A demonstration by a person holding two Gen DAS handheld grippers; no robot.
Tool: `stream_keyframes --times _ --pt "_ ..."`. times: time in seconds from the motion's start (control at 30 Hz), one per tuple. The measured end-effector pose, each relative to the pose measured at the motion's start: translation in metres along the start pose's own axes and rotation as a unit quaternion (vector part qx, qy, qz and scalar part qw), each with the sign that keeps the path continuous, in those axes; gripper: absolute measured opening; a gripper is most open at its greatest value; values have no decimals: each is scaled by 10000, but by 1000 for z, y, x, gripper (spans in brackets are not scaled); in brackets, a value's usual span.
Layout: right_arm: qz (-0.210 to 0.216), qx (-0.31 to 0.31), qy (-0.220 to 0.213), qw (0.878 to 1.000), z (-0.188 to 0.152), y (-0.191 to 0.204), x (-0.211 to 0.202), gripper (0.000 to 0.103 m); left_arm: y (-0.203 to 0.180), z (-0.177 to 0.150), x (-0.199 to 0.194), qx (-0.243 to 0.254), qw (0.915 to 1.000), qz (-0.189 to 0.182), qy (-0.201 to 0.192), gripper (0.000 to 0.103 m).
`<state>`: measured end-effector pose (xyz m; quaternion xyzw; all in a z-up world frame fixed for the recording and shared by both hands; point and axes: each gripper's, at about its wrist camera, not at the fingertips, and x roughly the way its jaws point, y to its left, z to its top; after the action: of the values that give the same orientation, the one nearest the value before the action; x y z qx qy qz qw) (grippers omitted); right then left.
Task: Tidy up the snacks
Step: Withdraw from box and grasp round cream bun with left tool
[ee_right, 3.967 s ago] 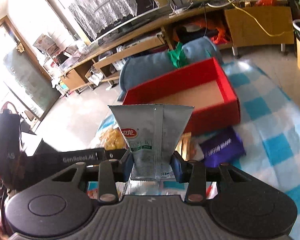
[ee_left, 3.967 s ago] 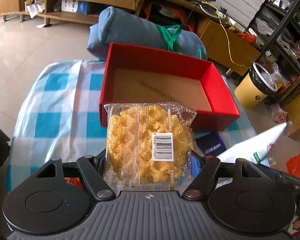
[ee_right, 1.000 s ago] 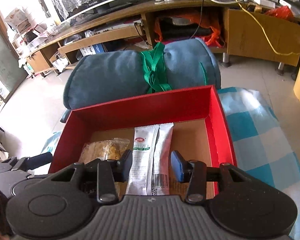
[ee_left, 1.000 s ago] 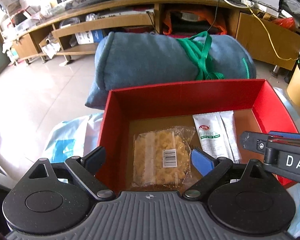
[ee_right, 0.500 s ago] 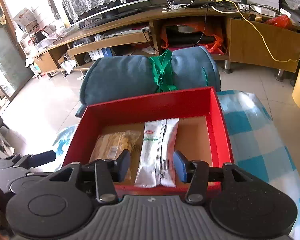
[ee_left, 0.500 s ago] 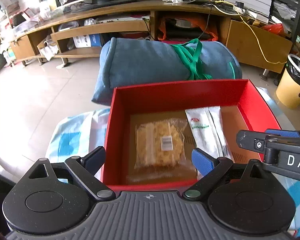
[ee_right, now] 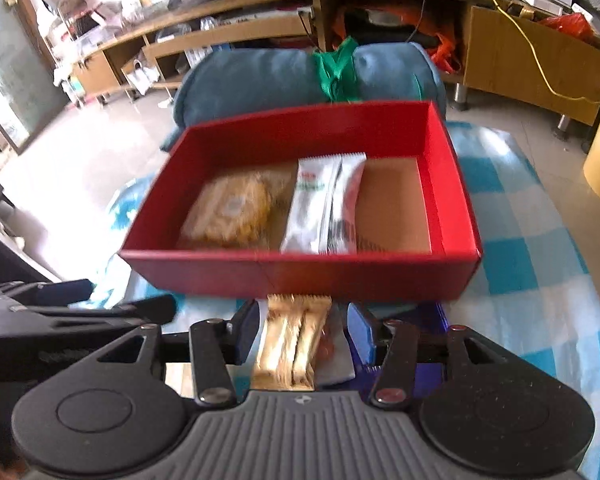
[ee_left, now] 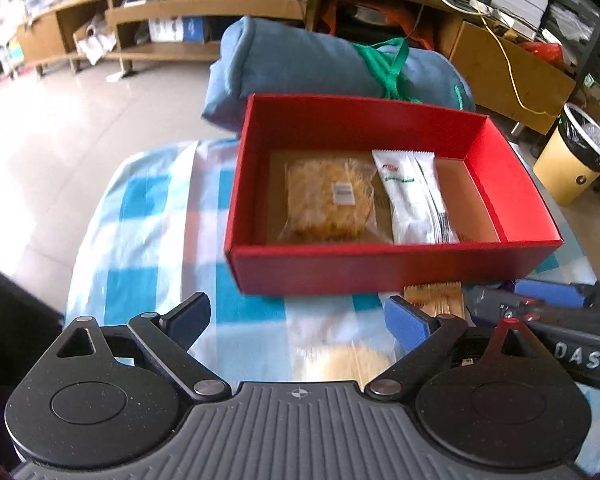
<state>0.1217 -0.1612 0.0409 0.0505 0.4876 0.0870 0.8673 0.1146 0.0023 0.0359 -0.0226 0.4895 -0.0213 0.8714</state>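
A red box (ee_left: pixel 380 276) (ee_right: pixel 300 276) stands on the blue-checked cloth. Inside it lie a clear pack of yellow snacks (ee_left: pixel 328 204) (ee_right: pixel 232 208) and, to its right, a white packet (ee_left: pixel 412 204) (ee_right: pixel 324 208). My left gripper (ee_left: pixel 296 320) hangs open in front of the box over a pale yellow snack (ee_left: pixel 352 360) on the cloth. My right gripper (ee_right: pixel 304 332) is open, its pads standing a little apart on either side of a gold packet (ee_right: pixel 292 344) that lies on the cloth and that they do not press. The same gold packet (ee_left: pixel 432 296) shows beside the left gripper.
A rolled blue bundle (ee_left: pixel 332 64) tied with a green strap lies right behind the box. A purple packet (ee_right: pixel 436 320) sits under the right gripper. A yellow bin (ee_left: pixel 572 164) stands on the floor at the right, with wooden shelving along the back wall.
Both grippers have drawn back out of the box to its near side. The right gripper's jaws have parted from the white packet, which stays in the box beside the yellow pack.
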Motion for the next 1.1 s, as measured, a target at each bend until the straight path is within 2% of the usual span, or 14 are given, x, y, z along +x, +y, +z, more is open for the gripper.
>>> stream_keyframes --times 0.53,0.83,0.93,0.97,1.03,1.1 --pt "-539 120 487 9973 -31 -30 9 44 -8 -23 18 -178 9988 -95 450 97" --pt "-655 317 452 9963 -38 -53 0 44 -25 -31 37 -154 9972 -68 735 97" --pt "-578 354 469 9966 -42 -57 -1 44 -29 -32 45 -152 9965 -22 818 97" --pt "-516 341 472 9970 -42 -57 -2 44 -28 -33 48 -186 9961 -12 857 96" --pt "-414 269 465 9977 -44 -55 -5 44 -27 -34 54 -293 9948 -56 976 86" --pt "-354 180 454 9982 -46 -51 -8 44 -26 -35 56 -343 9942 -96 1012 82"
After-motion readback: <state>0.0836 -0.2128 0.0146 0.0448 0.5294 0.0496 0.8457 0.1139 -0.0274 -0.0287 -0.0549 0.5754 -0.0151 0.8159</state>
